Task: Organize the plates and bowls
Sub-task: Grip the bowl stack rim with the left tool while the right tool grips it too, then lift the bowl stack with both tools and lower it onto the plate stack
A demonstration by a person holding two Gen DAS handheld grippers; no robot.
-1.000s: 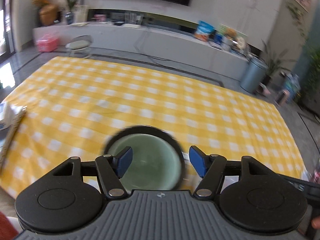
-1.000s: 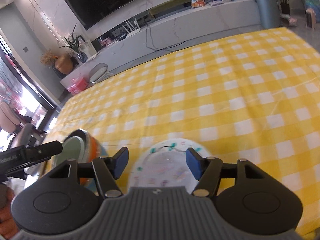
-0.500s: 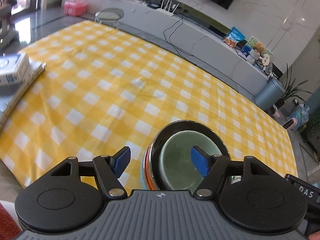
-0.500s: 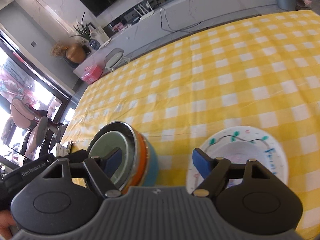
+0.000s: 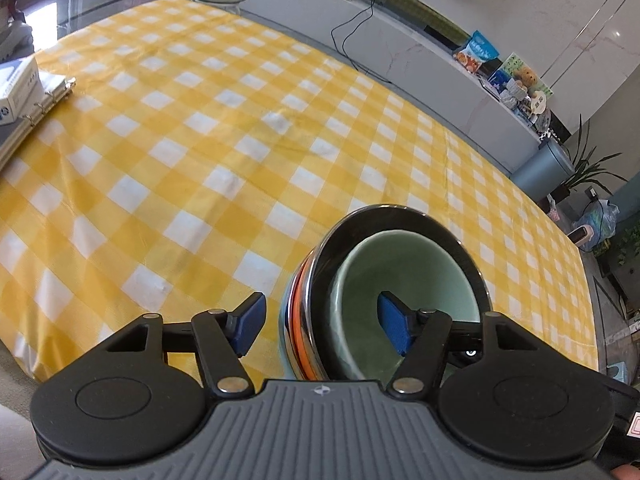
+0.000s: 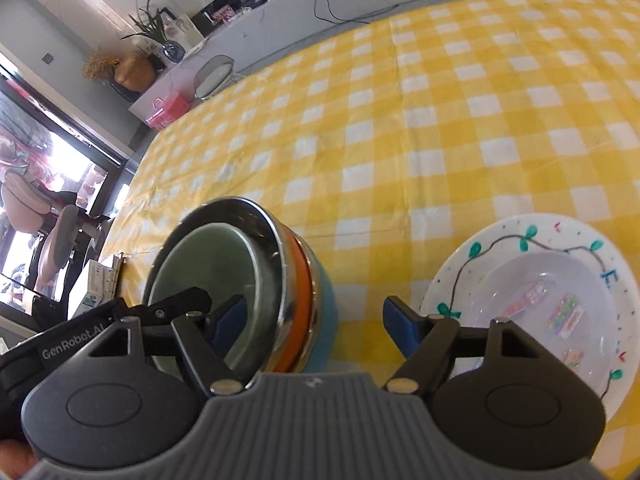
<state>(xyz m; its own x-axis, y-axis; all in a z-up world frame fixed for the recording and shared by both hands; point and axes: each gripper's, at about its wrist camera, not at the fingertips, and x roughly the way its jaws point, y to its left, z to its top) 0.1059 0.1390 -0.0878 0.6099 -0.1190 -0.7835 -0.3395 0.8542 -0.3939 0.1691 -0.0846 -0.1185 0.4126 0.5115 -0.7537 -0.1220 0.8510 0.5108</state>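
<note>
The left gripper (image 5: 318,326) stands wide with its blue pads (image 5: 250,322) straddling the near wall of the stack of bowls (image 5: 308,320): one pad hangs outside the stack on its left, the other sits inside the green bowl (image 5: 404,276) that lies innermost; neither pad presses on the rim, and the jaws have just been closing a little with that wall between them. The right gripper (image 6: 314,322) is likewise spread, one pad inside the green bowl (image 6: 200,272) and the other outside the stack's right flank, clear of it; its jaws have also just been closing slightly around the wall without clamping. The stack, directly ahead of both tools, consists of the green bowl nested in a steel bowl (image 6: 276,256), over an orange band and a light blue outer bowl (image 6: 326,308). Just right of the right gripper's outer pad lies a white plate (image 6: 472,264) with drawn vine marks, carrying a clear dish (image 6: 556,304); stack and plate are apart. Both rest on a yellow checked cloth (image 5: 224,152). Far left of the left gripper, a ring binder (image 5: 38,116) and a white box (image 5: 16,88) lie at the cloth's edge.
</note>
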